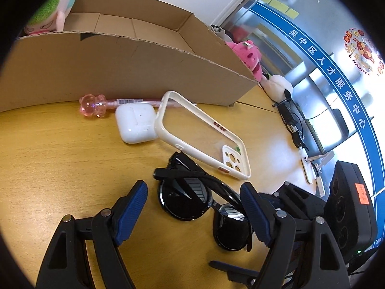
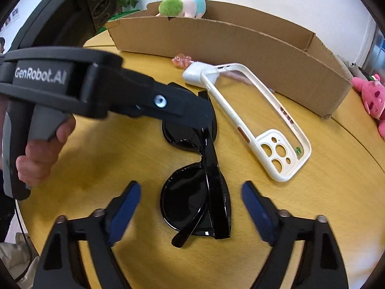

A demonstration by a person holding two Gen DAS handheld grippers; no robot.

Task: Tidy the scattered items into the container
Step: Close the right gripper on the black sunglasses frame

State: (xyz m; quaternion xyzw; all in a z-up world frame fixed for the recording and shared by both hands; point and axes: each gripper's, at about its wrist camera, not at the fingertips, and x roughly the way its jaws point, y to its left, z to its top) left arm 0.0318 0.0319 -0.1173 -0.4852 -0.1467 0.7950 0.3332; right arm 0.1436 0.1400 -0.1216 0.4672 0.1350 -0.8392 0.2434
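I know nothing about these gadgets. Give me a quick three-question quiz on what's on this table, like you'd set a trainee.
1. True or false: the sunglasses already lie in the box.
2. Which item leans on the earbud case? A) pen B) phone case C) sunglasses
3. Fill in: both the left tool and the right tool stand ____ around the sunglasses.

Key
1. False: they lie on the table.
2. B: the phone case rests one end on it; the pen lies by the box wall.
3. Open: no pad touches the frame.
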